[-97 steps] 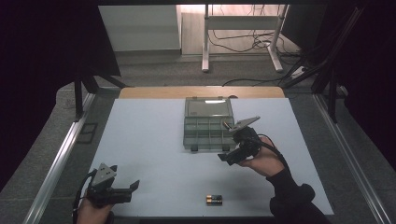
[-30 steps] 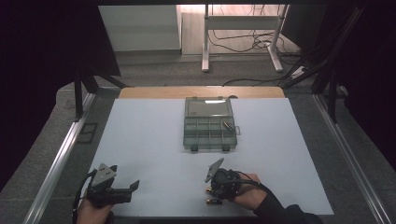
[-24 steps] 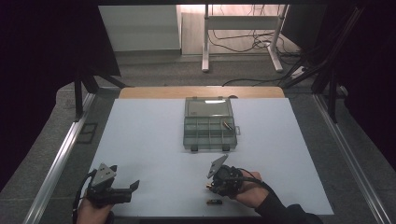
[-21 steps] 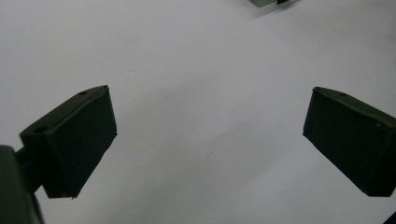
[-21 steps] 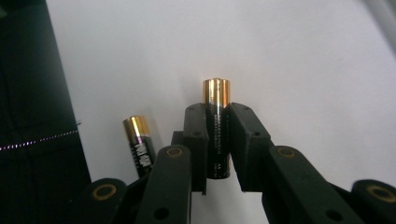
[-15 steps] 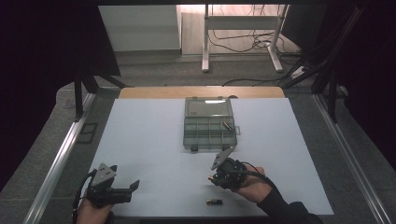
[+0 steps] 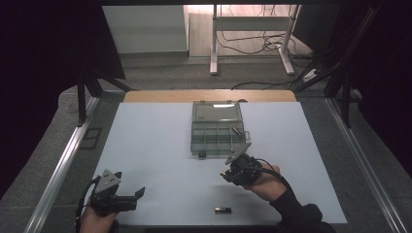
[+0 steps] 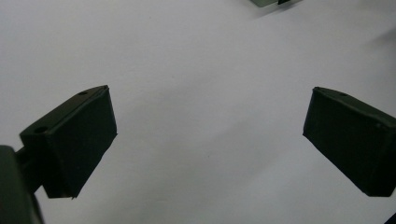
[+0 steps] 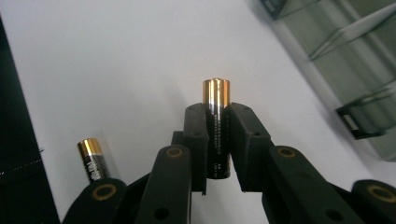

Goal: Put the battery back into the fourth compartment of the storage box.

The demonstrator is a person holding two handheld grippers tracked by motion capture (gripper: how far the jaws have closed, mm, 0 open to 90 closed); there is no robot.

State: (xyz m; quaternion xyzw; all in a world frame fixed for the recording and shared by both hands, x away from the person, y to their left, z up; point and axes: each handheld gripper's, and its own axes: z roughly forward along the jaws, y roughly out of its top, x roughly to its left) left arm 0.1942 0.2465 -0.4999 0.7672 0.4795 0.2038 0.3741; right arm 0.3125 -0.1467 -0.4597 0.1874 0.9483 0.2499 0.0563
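Battery [image 9: 216,130] clamped between the right gripper [image 9: 217,140] jaws, gold tip out, held over the white table [image 7: 155,145] just short of the clear compartment box [image 7: 217,128]. Second battery [image 7: 222,210] flat near the front edge. Left gripper [image 8: 208,140] — jaws wide apart, low at the near left corner.

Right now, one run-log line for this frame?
right gripper: shut on battery, raised off table | left gripper: open, holds nothing | second battery: on table, near edge | organizer box: lid open
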